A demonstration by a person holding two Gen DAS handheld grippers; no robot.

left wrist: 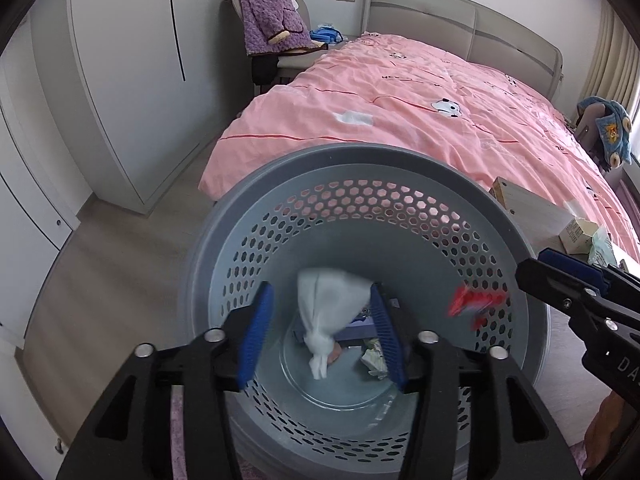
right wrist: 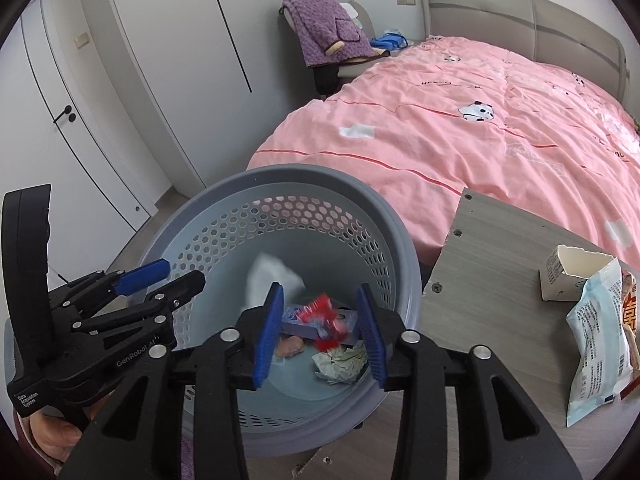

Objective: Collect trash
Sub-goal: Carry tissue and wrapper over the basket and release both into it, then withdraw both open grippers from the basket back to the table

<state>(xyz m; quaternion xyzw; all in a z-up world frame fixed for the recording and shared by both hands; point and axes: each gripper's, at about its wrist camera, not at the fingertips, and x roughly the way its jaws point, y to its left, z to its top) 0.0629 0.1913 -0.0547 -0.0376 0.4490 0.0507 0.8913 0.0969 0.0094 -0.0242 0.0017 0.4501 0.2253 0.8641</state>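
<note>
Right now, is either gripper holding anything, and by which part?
Nothing is held. Both sets of jaws stand open over the grey perforated plastic bin. The crumpled white tissue and the red-and-white wrapper are blurred, dropping free of the left gripper and right gripper.

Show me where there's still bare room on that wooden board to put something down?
The grey wood-grain board is bare along its left side, from the screwed edge beside the grey perforated plastic bin to the torn white carton. Its right end is crowded: the carton and the pale blue snack packet sit there.
</note>
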